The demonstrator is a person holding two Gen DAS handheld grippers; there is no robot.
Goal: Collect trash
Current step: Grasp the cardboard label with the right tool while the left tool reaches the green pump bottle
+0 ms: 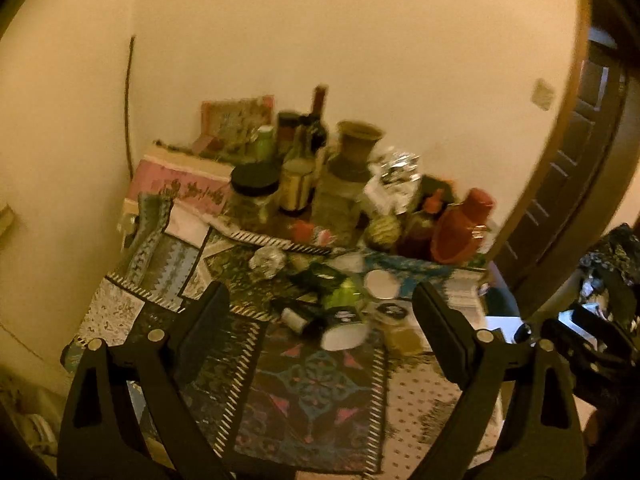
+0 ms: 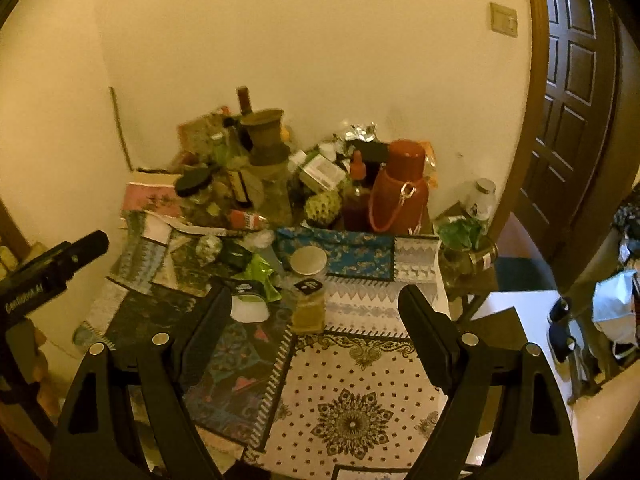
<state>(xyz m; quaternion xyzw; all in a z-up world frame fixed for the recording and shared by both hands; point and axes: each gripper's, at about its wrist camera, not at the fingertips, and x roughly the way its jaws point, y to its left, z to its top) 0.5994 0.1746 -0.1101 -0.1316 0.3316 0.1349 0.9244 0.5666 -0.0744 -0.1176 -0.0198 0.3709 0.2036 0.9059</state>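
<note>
A table with a patchwork cloth of many patterns stands in a corner. On the left of the mess lies one crumpled silver foil ball. Next comes one bright green plastic wrapper, touching one tipped white paper cup with a dark band. Just right of them stands one small glass jar of yellow stuff, with one round white lid behind it. Bottles and one tall red flask crowd the back. The left gripper and the right gripper both hang wide apart, holding nothing.
</note>
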